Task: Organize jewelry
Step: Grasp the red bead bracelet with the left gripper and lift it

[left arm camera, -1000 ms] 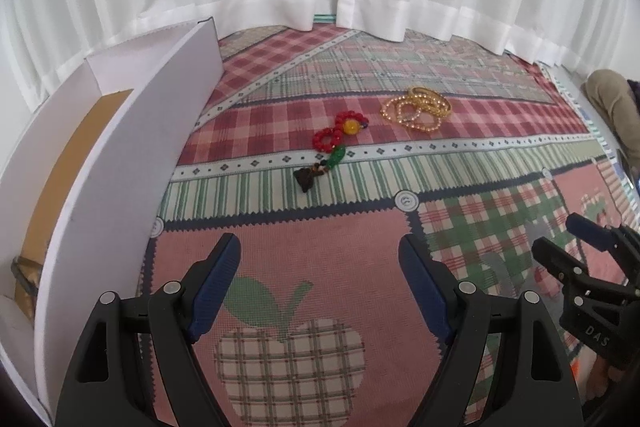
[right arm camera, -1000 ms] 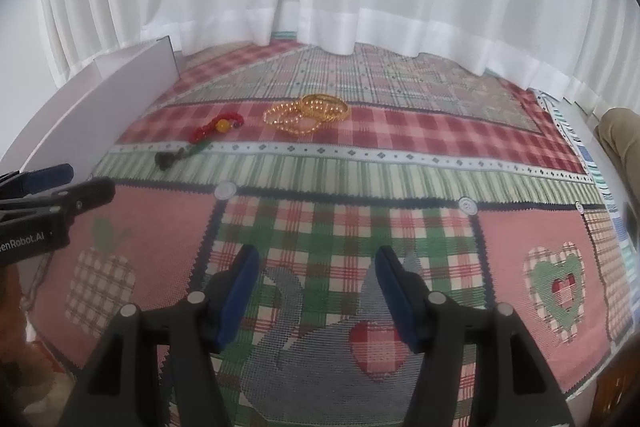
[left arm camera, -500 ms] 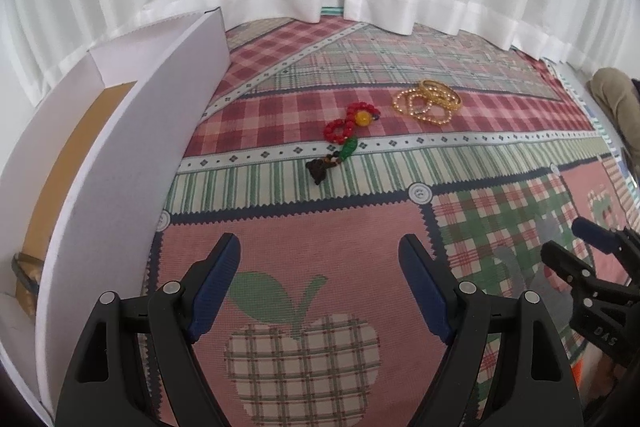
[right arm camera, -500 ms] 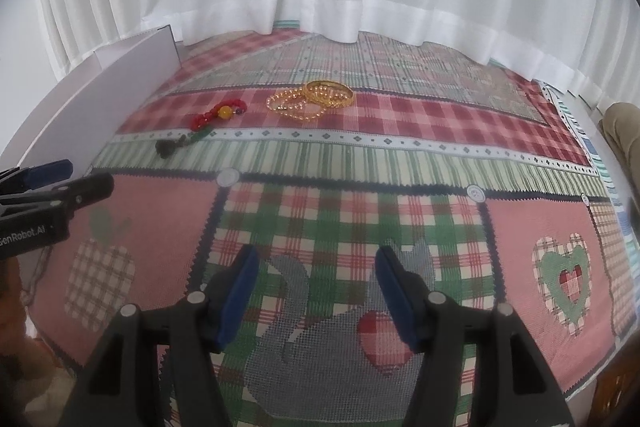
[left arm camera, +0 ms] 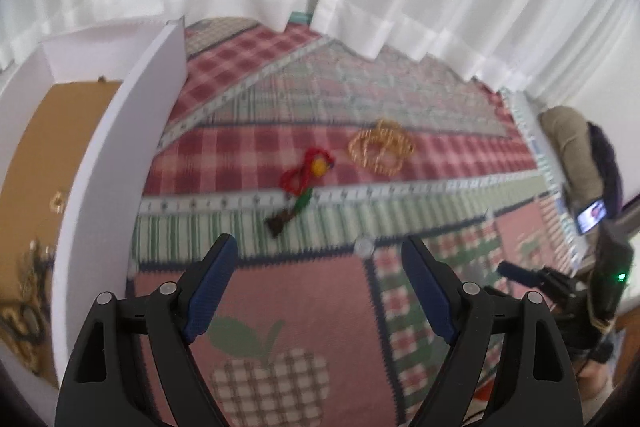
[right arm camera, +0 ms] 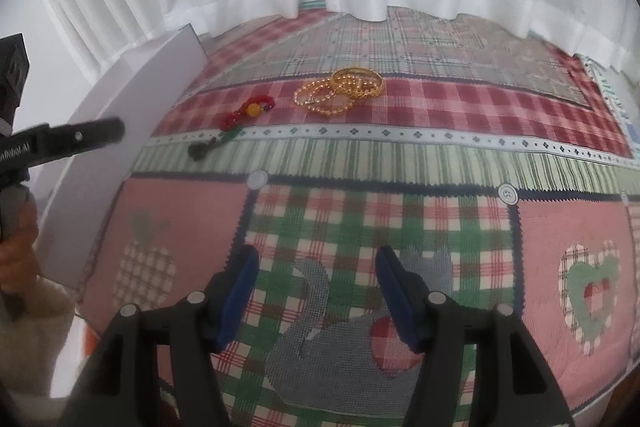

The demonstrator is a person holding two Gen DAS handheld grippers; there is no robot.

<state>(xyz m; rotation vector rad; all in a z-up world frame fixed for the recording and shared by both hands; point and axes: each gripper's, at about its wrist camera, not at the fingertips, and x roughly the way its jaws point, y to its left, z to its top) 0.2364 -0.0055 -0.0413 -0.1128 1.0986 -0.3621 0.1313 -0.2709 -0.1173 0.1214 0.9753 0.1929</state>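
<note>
Two empty claws hover over a patchwork cloth with jewelry lying on it.

The left claw (left arm camera: 318,291) has its jaws wide apart with nothing between them; the right claw (right arm camera: 316,293) is also apart and empty. Well ahead on the patchwork cloth (right arm camera: 400,211), a pile of gold bangles (right arm camera: 340,91) lies on a red check band, with a red bead bracelet (right arm camera: 248,111) and its dark tassel just to the left. A white box (left arm camera: 116,163) at the far left holds some gold pieces on its brown floor.
</note>
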